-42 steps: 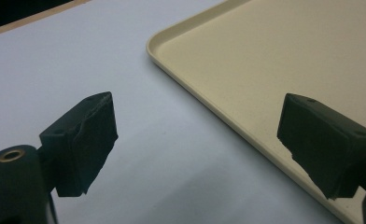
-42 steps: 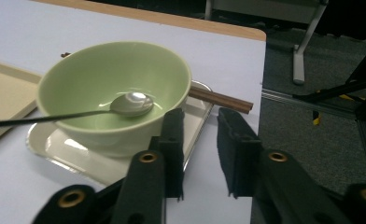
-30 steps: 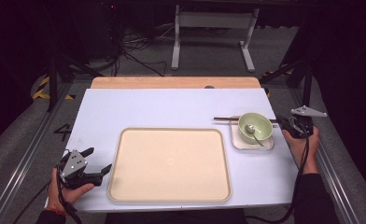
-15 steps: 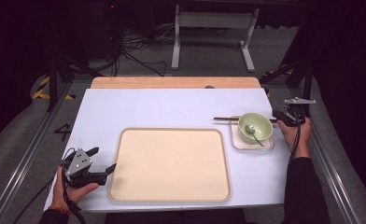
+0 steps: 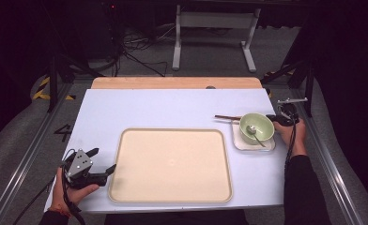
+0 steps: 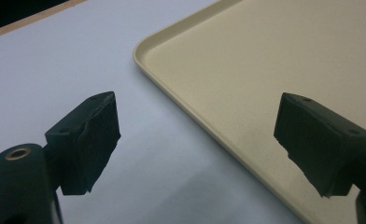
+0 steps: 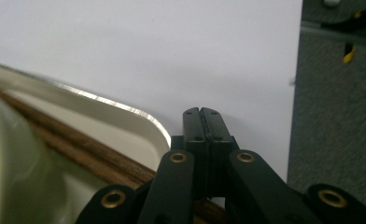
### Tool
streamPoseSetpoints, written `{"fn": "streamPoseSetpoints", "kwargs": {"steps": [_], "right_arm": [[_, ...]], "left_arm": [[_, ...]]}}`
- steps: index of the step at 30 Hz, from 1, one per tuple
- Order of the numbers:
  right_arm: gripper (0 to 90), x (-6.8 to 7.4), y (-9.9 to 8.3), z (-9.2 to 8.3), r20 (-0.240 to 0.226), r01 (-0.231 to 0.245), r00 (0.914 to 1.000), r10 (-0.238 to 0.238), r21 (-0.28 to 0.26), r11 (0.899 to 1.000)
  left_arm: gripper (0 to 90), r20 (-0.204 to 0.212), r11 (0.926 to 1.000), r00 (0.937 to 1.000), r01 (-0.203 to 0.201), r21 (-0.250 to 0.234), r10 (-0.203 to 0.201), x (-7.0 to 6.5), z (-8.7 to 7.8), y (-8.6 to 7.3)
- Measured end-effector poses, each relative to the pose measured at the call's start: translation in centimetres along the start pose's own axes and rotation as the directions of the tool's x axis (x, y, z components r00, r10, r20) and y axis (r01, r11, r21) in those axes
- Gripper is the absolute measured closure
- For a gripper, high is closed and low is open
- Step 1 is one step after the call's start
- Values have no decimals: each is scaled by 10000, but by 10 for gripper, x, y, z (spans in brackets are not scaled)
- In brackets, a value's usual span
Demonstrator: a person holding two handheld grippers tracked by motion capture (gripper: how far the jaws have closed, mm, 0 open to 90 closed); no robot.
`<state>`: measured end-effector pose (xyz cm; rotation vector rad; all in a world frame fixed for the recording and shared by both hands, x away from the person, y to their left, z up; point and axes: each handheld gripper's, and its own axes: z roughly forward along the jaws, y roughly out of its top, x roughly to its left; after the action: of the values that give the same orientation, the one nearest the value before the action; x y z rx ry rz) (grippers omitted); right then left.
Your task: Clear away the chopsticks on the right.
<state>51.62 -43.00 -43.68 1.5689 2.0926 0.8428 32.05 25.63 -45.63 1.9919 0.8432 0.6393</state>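
1. No writing can be read anywhere.
2. Lower left of the high view: the left gripper [image 5: 102, 161] rests with jaws wide open and empty, beside the beige tray [image 5: 126, 187].
3. At the right, the right gripper [image 5: 272, 119], jaws closed on nothing, is just beside the green bowl [image 5: 262, 123]; it has moved nearer since earlier.
4. The chopsticks [image 5: 226, 117] are partly hidden behind the bowl, which stands on a white plate [image 5: 241, 143].

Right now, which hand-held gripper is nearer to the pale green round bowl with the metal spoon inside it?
The right. The right hand-held gripper sits just beside the pale green round bowl, at its right rim. The left hand-held gripper rests far across the table, beyond the beige rectangular tray.
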Motion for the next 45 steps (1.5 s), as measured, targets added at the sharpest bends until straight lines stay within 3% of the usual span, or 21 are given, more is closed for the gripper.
{"fn": "streamPoseSetpoints", "kwargs": {"steps": [4, 12, 16, 21, 26, 29, 34, 45], "right_arm": [[900, -1, -8, -8, -171, -75, 9998, 78, 158, 9998], [900, 0, -30, -22, -458, -274, 9986, 267, -145, 9995], [891, 5, -33, -29, -127, 38, 9999, -39, -79, 10000], [842, 2, -38, -38, 61, 133, 9999, -129, -679, 9976], [786, -6, -41, -55, -494, -15, 9988, -66, -1633, 9866], [796, -5, -41, -58, -798, 256, 9961, -384, -1552, 9876], [780, -5, -41, -55, -1304, 267, 9905, -437, -1293, 9913], [756, -5, -41, -52, -1492, 227, 9880, -399, -1155, 9930]], "left_arm": [[147, 50, 9999, 10000, -77, -107, 78, 0, -2, 2], [146, 122, 10000, 9999, -97, -17, 97, 0, 0, 2], [144, 156, 9998, 9997, -165, 53, 164, -1, 1, 2], [141, 90, 9990, 9991, -421, 167, 419, -5, 0, 2], [141, 58, 9993, 9993, -366, 90, 365, -5, -2, 1], [141, 22, 9989, 9989, -467, 64, 467, -6, -3, 1], [142, -43, 9992, 9992, -399, 8, 399, -4, -5, 0], [140, 123, 9993, 9992, -370, -17, 371, -4, -5, 0]]}}
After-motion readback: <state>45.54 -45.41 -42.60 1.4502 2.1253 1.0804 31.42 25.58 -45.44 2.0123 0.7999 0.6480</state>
